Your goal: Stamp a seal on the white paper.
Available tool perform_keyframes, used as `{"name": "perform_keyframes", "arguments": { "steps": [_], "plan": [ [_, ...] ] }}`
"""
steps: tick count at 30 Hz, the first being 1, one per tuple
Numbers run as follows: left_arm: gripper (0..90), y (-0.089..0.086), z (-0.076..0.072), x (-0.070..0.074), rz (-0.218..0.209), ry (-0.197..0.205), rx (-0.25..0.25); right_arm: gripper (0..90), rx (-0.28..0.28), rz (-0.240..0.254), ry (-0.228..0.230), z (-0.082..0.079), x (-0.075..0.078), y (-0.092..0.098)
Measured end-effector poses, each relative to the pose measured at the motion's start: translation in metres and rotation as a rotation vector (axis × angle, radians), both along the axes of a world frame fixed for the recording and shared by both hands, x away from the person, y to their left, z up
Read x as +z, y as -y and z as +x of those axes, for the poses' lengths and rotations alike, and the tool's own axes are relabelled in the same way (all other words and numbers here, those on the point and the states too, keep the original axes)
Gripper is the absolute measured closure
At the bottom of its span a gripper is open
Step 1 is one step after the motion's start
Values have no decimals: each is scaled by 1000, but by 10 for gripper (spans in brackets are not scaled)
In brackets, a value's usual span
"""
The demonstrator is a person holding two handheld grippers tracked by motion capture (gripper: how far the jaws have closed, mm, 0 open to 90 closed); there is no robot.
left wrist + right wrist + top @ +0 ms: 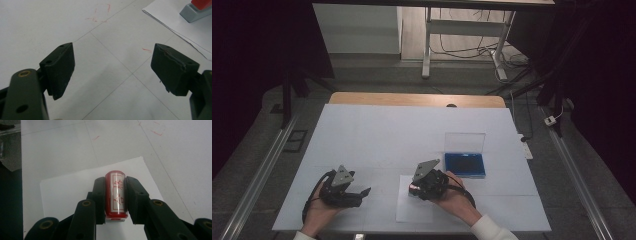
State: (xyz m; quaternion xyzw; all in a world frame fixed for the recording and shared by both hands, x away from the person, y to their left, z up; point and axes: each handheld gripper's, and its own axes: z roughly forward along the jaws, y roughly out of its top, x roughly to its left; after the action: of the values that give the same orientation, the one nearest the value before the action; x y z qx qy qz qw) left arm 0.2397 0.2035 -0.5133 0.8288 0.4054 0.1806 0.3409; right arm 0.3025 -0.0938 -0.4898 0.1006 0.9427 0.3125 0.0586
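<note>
Gripping a red stamp (115,195) between its two black jaws, the right gripper (428,183) sits over a white sheet of paper (414,210) near the front edge of the table (377,135). The jaws press on the stamp's two long sides, and its grey base points down at the paper, probably so that a mark can be pressed onto the sheet. Red characters run along the stamp's clear top face.

The left gripper (343,192) rests low on the table, well apart from the paper, with its jaws spread wide and nothing between them. It seems to be simply waiting. In the left gripper view, a corner of the sheet and the stamp's grey foot sit at the upper right, cut off by the frame.

Beyond the right gripper stands an open blue ink pad case (465,164), its clear lid (465,141) raised at the back, near enough to reach for inking.

The stamp's underside is hidden, so whether it carries ink, or touches the paper, cannot be told. From the high view the stamp is almost wholly covered by the gripper and the hand (457,197).
</note>
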Motion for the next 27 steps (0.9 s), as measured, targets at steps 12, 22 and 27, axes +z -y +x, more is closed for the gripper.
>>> {"name": "perform_keyframes", "arguments": {
  "steps": [12,22,27],
  "plan": [
    [196,-1,0,0,1,0,2,698,-4,-1,-1,1,-1,0],
    [196,0,-1,0,-1,2,1,701,-12,-31,4,-1,-3,-3],
    [195,1,-2,1,-2,10,-1,702,-14,-23,3,-1,-5,-2]
  ]
}}
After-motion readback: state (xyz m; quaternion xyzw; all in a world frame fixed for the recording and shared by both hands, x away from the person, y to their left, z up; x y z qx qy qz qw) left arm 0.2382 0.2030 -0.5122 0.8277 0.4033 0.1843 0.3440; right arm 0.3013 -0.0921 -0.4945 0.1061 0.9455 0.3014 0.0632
